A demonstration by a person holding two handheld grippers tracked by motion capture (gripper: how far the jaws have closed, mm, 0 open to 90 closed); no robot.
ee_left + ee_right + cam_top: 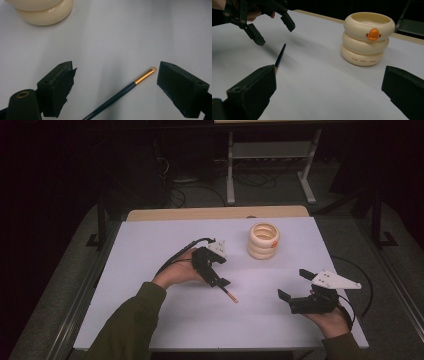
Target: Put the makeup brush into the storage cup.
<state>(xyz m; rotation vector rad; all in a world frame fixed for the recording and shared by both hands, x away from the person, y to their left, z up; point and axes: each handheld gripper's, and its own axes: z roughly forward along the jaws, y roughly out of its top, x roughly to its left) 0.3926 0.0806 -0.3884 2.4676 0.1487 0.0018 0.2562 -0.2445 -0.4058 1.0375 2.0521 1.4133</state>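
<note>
Currently the left gripper (223, 270), jaws wide apart and not gripping, straddles the brush (120, 93) lying flat on the worktop (150, 270), its long axis running diagonally between the jaws.

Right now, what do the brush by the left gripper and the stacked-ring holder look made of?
Brush: dark, glossy lacquered handle, probably wood, with a shiny gold metal-looking ferrule. Stacked-ring holder: smooth cream plastic or glazed ceramic, judging by its soft highlights; orange duck-bill detail.

Dark slim brush (117, 96), gold ferrule, lying flat on table.
</note>
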